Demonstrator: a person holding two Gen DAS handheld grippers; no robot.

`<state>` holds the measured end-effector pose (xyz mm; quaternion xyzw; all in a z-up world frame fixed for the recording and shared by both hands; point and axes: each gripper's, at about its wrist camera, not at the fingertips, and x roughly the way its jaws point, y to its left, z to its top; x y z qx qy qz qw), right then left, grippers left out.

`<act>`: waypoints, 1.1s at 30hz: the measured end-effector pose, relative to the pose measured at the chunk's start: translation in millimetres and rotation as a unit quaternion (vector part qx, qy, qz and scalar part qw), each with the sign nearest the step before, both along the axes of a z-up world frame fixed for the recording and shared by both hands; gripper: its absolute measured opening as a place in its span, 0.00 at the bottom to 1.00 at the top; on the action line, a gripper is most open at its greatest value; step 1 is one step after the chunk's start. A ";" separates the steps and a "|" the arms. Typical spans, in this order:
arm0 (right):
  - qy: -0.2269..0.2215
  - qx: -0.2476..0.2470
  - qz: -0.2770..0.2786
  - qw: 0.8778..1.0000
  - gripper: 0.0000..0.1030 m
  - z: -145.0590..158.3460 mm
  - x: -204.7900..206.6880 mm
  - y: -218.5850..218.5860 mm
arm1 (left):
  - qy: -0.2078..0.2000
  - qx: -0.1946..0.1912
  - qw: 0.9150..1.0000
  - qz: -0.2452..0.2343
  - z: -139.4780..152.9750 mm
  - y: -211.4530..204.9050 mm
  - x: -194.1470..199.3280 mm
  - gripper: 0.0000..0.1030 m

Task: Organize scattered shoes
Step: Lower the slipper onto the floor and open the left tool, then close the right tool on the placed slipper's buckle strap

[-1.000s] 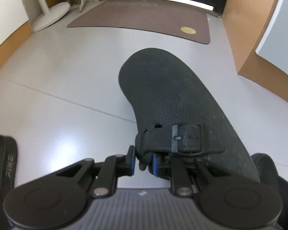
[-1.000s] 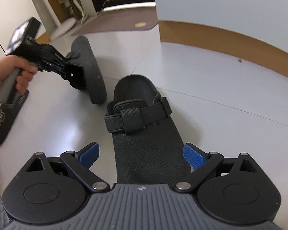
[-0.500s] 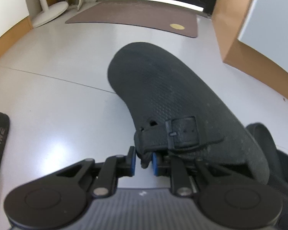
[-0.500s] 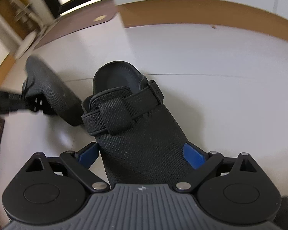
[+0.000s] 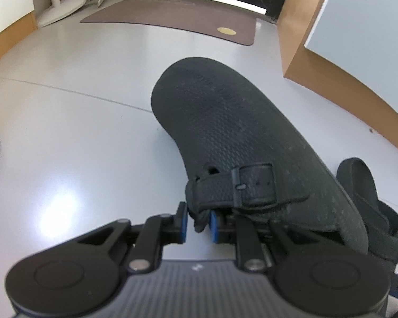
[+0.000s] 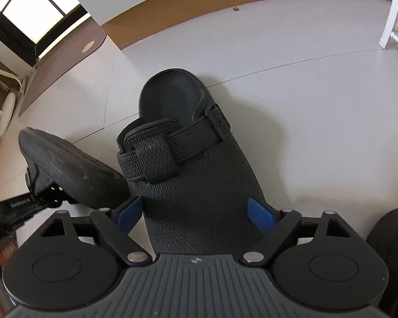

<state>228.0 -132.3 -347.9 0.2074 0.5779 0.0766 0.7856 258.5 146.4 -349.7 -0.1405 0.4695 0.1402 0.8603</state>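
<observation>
L gripper (image 5: 198,224) pinches textured rubber clog's (image 5: 241,143) strap; R gripper (image 6: 194,210), closing, straddles matching clog (image 6: 196,164).

Two wrist cameras, each looking steeply down along its own tool at the floor.

The left view sits close behind the left tool (image 5: 198,222) and faces a brown doormat (image 5: 172,18) by a doorway, with a black clog (image 5: 241,143) filling the middle. The right view looks from close behind the right tool (image 6: 193,212) over a second clog (image 6: 191,159) toward a wall. Both views share the pale floor (image 6: 318,106), the doormat and the first clog, seen at the left of the right view.
</observation>
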 end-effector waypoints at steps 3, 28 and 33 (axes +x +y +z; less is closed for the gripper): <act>-0.005 -0.004 0.006 1.000 0.85 1.4 -4.8 2.1 | 0.003 -0.002 1.000 -0.001 -0.3 -5.3 -5.6 0.17; -0.068 0.091 0.127 0.985 0.84 62.2 -20.0 77.3 | -0.045 -0.077 0.992 0.094 29.7 47.9 -44.2 0.43; -0.068 0.093 0.167 0.979 0.76 67.7 -15.2 112.6 | -0.047 -0.080 0.990 0.109 29.5 56.7 -59.7 0.43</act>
